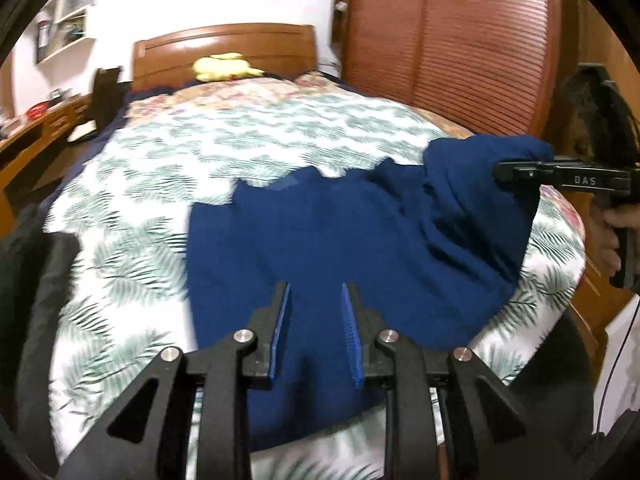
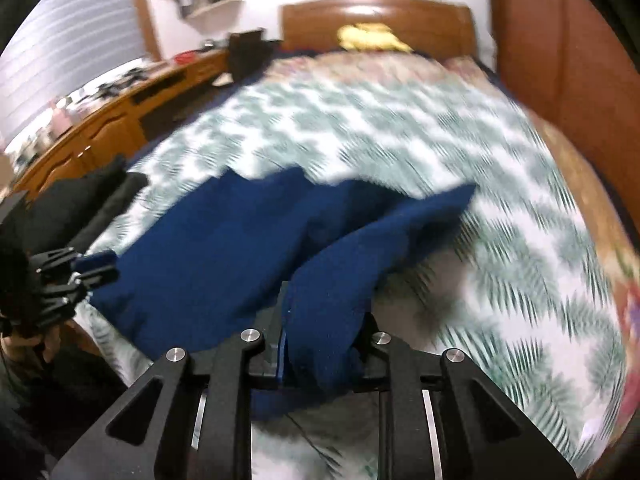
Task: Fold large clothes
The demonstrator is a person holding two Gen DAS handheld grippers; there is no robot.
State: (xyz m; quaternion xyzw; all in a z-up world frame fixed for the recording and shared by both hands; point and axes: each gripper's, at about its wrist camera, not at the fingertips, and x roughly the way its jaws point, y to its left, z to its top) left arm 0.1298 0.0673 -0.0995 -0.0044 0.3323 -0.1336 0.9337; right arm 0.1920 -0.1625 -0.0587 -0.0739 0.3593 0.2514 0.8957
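Observation:
A large navy blue garment [image 1: 328, 248] lies crumpled on the bed's leaf-print cover [image 1: 168, 168]. My left gripper [image 1: 316, 300] hangs open just above the garment's near edge, holding nothing. My right gripper [image 1: 500, 170] is at the right, shut on a fold of the garment and lifting it off the bed. In the right wrist view the blue cloth [image 2: 328, 300] is bunched between the fingers of the right gripper [image 2: 320, 320], and the rest of the garment [image 2: 208, 248] spreads left toward the left gripper [image 2: 96, 266].
Dark clothes [image 2: 80, 204] are piled at the bed's left edge. A yellow plush toy [image 1: 224, 66] sits by the wooden headboard [image 1: 224, 46]. A wooden wardrobe [image 1: 448, 40] stands on the right of the bed, a desk [image 2: 120, 104] on the left.

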